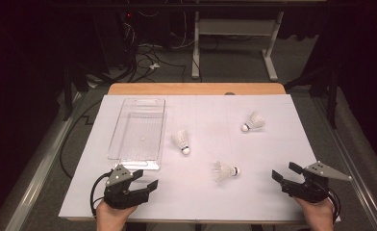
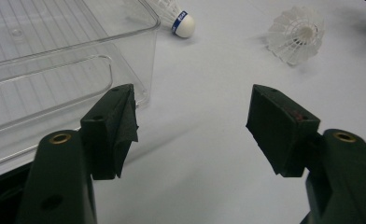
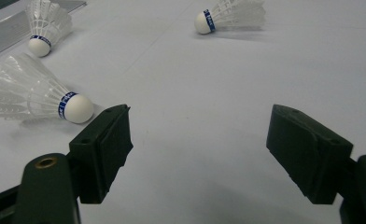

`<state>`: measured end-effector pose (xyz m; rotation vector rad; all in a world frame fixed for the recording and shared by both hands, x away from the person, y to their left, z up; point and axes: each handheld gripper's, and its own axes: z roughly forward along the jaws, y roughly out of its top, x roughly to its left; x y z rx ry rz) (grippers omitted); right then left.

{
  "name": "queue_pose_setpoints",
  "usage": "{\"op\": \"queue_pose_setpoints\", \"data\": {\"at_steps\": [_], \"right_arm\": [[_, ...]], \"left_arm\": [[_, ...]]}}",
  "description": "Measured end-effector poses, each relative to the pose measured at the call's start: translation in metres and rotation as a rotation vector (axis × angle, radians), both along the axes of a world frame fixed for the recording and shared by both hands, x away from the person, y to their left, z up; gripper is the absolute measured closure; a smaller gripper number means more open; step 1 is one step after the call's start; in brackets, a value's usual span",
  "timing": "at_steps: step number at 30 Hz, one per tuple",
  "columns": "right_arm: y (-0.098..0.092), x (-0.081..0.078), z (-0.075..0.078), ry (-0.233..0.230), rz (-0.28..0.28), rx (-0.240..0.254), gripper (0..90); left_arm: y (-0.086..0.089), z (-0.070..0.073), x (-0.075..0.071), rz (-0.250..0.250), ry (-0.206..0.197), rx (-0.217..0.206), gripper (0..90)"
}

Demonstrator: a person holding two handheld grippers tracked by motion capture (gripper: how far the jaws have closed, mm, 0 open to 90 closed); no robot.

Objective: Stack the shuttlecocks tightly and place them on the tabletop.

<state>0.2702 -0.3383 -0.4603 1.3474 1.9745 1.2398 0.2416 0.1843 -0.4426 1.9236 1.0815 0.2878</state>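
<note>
3 shuttlecocks lie on the white surface: the nearest shuttlecock at near centre, the middle shuttlecock just right of the clear plastic tray, the far shuttlecock at far right. Each looks featherlight, with a thin, crushable skirt and a firm, rounded cork tip; the banded cork end seems the safest hold. The left gripper and right gripper have jaws spread, holding nothing.
</note>
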Motion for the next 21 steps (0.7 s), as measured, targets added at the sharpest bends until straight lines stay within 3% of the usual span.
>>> {"op": "queue_pose_setpoints", "data": {"at_steps": [12,21], "right_arm": [[0.001,0.002,-0.001,0.011,0.011,-0.003,22.2],[0.001,0.002,-0.001,0.012,0.01,0.0,22.0]], "left_arm": [[-0.013,0.002,0.004,-0.032,-0.002,-0.021,34.0],[-0.024,0.004,0.007,-0.058,-0.015,-0.01,34.2]]}}
